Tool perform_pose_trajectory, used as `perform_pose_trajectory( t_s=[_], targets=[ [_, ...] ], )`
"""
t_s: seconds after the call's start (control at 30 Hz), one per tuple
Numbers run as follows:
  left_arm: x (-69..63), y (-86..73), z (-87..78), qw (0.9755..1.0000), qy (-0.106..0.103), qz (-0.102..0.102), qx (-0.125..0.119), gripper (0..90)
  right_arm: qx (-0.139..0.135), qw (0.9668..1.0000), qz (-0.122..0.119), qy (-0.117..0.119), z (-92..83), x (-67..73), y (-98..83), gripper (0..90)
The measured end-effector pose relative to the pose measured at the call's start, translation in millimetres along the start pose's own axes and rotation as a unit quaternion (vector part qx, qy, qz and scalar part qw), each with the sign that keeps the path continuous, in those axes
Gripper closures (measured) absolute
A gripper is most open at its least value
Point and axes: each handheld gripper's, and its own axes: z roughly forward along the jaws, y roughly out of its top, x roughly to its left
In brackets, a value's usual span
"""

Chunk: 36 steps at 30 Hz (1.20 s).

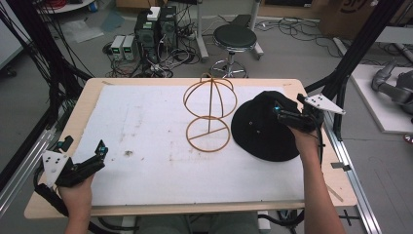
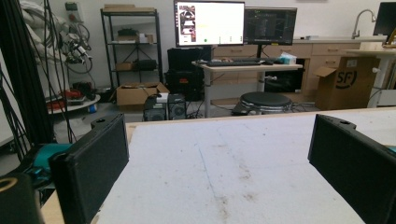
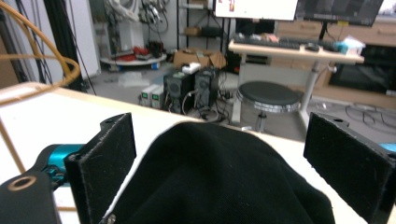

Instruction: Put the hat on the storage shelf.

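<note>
- Hat (image 1: 263, 127) lies flat on the white mat (image 1: 146, 146), just right of the wire stand (image 1: 208, 113) — brim nearly at the stand's base ring, crown toward the table's far right corner.
- Right gripper (image 1: 282, 113) sits over the crown on the side away from the stand; jaws spread wide, nothing clamped. In the right gripper view the black crown (image 3: 219, 172) bulges up between the two pads, which straddle it without pinching — likely lined up to nip the fabric at the top, the easiest spot to lift a soft hat.
- Stand is upright, dome above, ring below; it looks meant to take the hat, so a grip from the far side leaves the path toward it clear.
- Left gripper (image 1: 100, 155) rests well left of the stand, near the mat's front edge — jaws parted, empty, bare mat (image 2: 224, 172) between them. Judged as parked out of the way, maybe ready to steady the stand.
</note>
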Motion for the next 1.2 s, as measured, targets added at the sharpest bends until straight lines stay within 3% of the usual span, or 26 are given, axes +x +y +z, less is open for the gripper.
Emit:
perform_pose_trajectory(
  t_s=[0.13, 0.17, 0.33, 0.5, 0.67, 0.7, 0.8, 0.83, 0.87, 1.03, 1.2],
  targets=[
    [0.6, -0.9, 0.1, 1.0000, 0.000, 0.000, 0.001, 5.5, 0.018, 0.9997, 0.007, -0.012, 4.8, -4.4, -3.0, 8.9],
    [0.8, -1.1, 0.1, 1.0000, 0.000, 0.001, 0.002, 5.5, 0.035, 0.9992, 0.016, -0.011, 6.9, -7.1, -5.4, 15.9],
    [0.6, -1.8, 0.5, 1.0000, 0.000, -0.001, 0.003, 5.5, 0.048, 0.9988, 0.013, 0.003, 11.0, -5.6, -7.0, 21.1],
    [0.5, -1.5, 0.2, 1.0000, 0.000, -0.001, 0.002, 5.5, 0.062, 0.9980, 0.012, -0.003, 15.5, -3.7, -9.2, 24.2],
    [0.8, -1.8, 0.4, 1.0000, 0.000, -0.001, 0.002, 5.5, 0.074, 0.9970, 0.021, -0.008, 17.1, -6.1, -10.7, 36.0],
    [0.7, -1.8, 0.4, 1.0000, 0.000, -0.001, 0.003, 5.5, 0.085, 0.9961, 0.022, -0.007, 17.3, -6.5, -11.5, 43.3],
    [0.4, -1.8, 0.4, 1.0000, 0.000, -0.001, 0.002, 5.5, 0.100, 0.9946, 0.026, -0.011, 18.7, -6.4, -12.9, 53.2],
    [0.4, -1.8, 0.4, 1.0000, 0.000, -0.001, 0.003, 5.5, 0.100, 0.9946, 0.026, -0.011, 18.7, -6.4, -12.9, 53.2],
    [0.8, -1.8, 0.1, 1.0000, 0.000, -0.001, 0.002, 5.5, 0.108, 0.9938, 0.022, -0.015, 19.6, -6.3, -13.8, 61.8],
    [0.9, -2.0, 0.3, 1.0000, 0.000, -0.001, 0.003, 5.5, 0.122, 0.9921, 0.025, -0.016, 21.0, -5.4, -15.2, 79.6],
    [1.3, -2.0, 0.0, 1.0000, 0.000, 0.000, 0.003, 5.5, 0.122, 0.9919, 0.031, -0.013, 20.8, -3.8, -15.9, 87.2]
  ],
)
